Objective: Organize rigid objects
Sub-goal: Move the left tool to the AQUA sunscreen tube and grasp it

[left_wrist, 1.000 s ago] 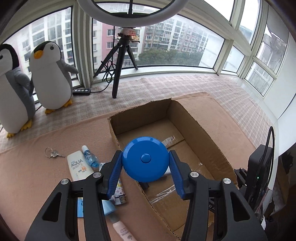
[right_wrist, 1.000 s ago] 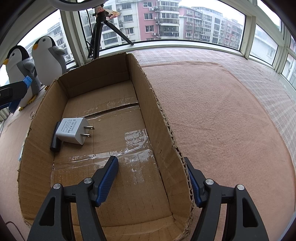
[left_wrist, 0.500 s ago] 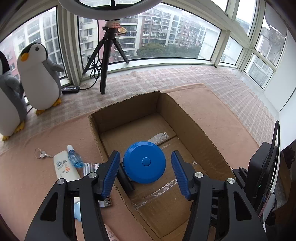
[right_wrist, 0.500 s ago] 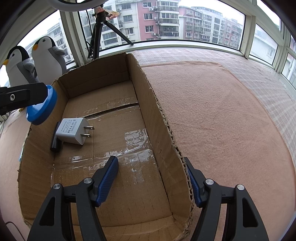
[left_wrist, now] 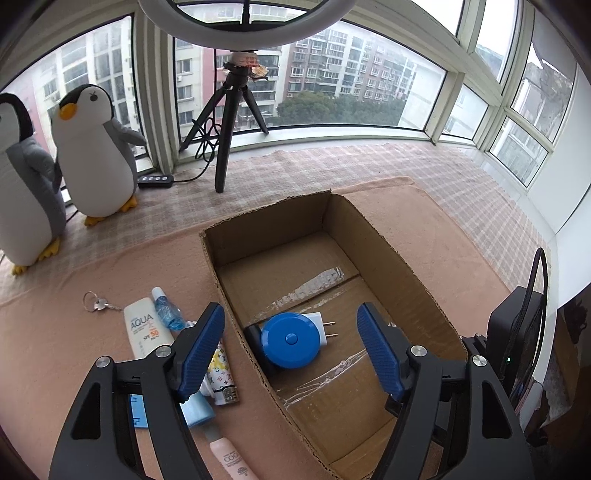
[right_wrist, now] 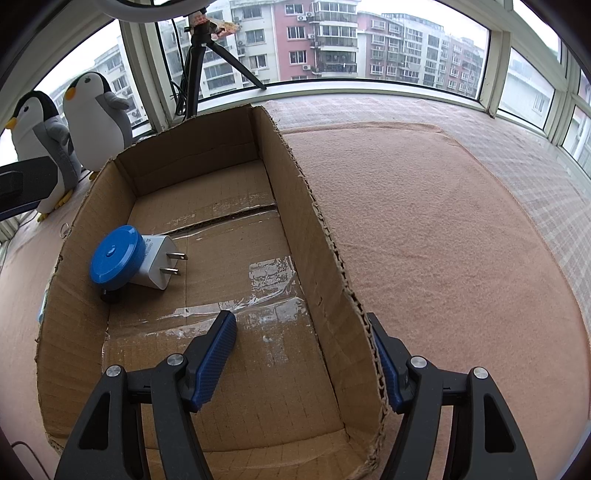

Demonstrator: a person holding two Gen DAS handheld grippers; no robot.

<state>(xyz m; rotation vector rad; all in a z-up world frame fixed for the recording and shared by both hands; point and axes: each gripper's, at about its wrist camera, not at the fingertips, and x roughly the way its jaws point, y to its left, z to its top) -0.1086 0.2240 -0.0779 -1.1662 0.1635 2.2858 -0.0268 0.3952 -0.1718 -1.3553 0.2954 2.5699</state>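
Mostly hidden beneath the blue round case [left_wrist: 290,340]: white plug adapter [left_wrist: 320,325], black item [left_wrist: 252,334]. Partly covered by the left gripper's finger [left_wrist: 199,352]: patterned tube [left_wrist: 221,373], blue pack [left_wrist: 197,408]. Cut off at the edge: pink tube [left_wrist: 231,459]

Black hand-held gripper [left_wrist: 291,354], blue pads [left_wrist: 201,349]

Two plush penguins [left_wrist: 98,147] stand by the window beside a black tripod [left_wrist: 229,122] holding a ring light [left_wrist: 243,35].
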